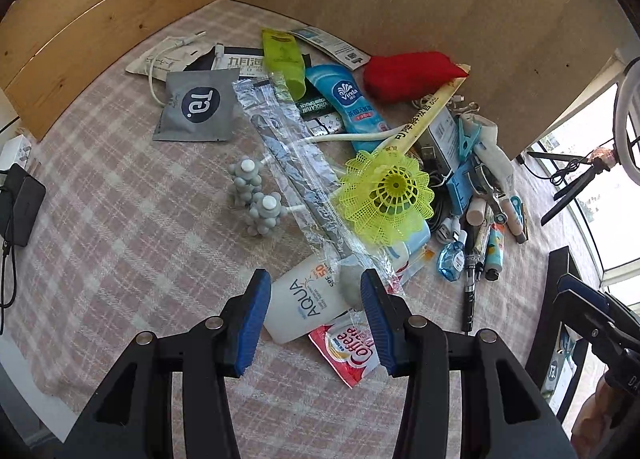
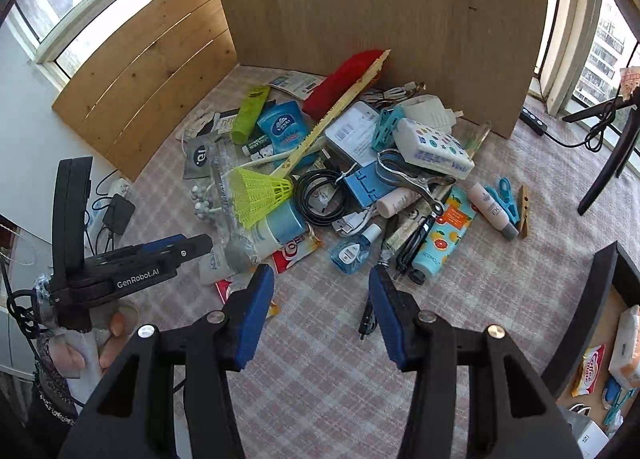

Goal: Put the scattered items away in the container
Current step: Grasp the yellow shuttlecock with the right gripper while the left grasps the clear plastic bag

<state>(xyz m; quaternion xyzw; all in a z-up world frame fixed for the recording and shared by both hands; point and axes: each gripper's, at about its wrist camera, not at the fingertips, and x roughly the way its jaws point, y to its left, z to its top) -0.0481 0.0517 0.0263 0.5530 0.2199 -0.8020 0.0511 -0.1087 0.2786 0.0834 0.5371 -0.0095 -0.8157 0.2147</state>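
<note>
Yellow mesh shuttlecock (image 1: 386,195) beside crinkled clear plastic wrapper (image 1: 304,163).

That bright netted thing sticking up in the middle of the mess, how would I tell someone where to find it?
Start at the tall wooden board behind the clutter, then come forward over the red pouch. The yellow shuttlecock perches on the heap beside a crinkly clear wrapper. Nothing else there has a neon mesh skirt flaring like a flower.

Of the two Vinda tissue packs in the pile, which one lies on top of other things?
The white Vinda pack with coloured dots; the blue Vinda pack lies lower, under the stick.
</note>
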